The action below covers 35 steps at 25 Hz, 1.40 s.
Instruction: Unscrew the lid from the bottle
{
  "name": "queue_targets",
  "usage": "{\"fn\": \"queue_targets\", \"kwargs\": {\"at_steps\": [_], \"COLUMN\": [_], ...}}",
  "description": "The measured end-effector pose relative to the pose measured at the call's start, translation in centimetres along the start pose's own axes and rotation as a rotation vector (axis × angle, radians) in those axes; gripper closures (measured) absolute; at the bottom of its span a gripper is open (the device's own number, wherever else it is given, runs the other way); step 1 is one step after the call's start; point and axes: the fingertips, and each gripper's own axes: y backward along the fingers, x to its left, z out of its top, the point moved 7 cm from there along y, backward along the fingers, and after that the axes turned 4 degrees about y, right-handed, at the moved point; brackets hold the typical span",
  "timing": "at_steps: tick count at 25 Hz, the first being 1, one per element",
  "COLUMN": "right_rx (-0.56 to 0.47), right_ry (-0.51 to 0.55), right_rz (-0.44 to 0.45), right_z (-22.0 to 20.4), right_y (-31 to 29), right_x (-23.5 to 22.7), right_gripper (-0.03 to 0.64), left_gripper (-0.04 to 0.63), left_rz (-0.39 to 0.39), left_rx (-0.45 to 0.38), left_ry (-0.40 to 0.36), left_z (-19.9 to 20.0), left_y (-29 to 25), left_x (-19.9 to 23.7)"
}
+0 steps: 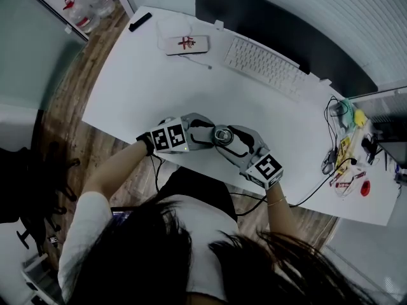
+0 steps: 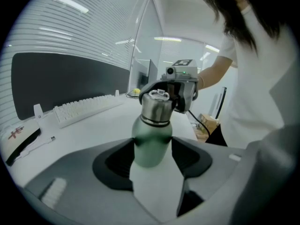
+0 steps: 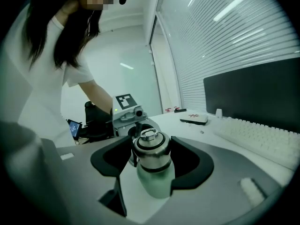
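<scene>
Bottle [image 2: 151,144]: green body, steel lid [image 3: 151,149] still on. Held between both claws at near edge of bench [image 1: 159,81].
Left claw [image 2: 152,149]: clamped on body.
Right claw [image 3: 152,157]: closed round lid, pads on its sides.
Step, judged: twisting lid loose.
Next: left keeps body firm; right turns lid, regrips if needed, lifts off once free.

We see the left gripper [image 1: 207,133] and right gripper [image 1: 231,141] meeting on a metal bottle [image 1: 224,139] with a round grey lid [image 1: 222,133], at the near edge of the white table [image 1: 137,88]. White keyboard [image 1: 264,62] far right.
</scene>
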Motion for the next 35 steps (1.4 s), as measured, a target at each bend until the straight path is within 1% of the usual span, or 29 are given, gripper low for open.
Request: {"fn": "queue_targets", "kwargs": {"at_steps": [3,7,13,16,20,27,30,32,35], "right_rx": [-0.049,-0.061,-0.078,-0.091,-0.128,-0.169,-0.196,-0.209,-0.219], "right_ry": [0.0,-0.005,-0.008,-0.008,-0.037,-0.044,-0.041,-0.029,-0.012], "right_rz": [-0.087,-0.153,-0.189,-0.196,-0.222,-0.294,-0.332,-0.36,-0.4], "right_z": [-0.4,-0.6,-0.3,0.1,0.9,2.7,4.1,5.1,6.4], "right_y": [-0.3,-0.5,-0.3,0.1,0.9,3.1,4.4,5.4,6.6], "right_x": [0.1,0.4,0.6,0.6,0.6,0.8,0.8,0.8,1.1], "right_gripper": [0.38,0.38,0.38,0.379,0.379,0.371,0.371,0.371,0.371], "left_gripper": [0.296,0.298,0.307,0.307,0.307,0.307,0.307,0.307,0.314], "left_rz": [0.016,0.042,0.083,0.098,0.116,0.184,0.204,0.229,0.272], "left_rx": [-0.012,-0.029,-0.055,-0.081,-0.121,-0.18,-0.213,-0.232,-0.286], "left_ry": [0.006,0.017,0.027,0.028,0.031,0.017,-0.003,-0.025,-0.039], "left_z": [-0.1,-0.2,-0.2,0.3,1.0,3.2,5.2,6.4,8.4], "left_y": [0.0,0.1,0.5,1.2,2.4,4.3,5.0,5.6,6.6], "left_x": [-0.1,-0.3,-0.6,-0.6,-0.7,-0.6,-0.9,-0.8,-1.1]}}
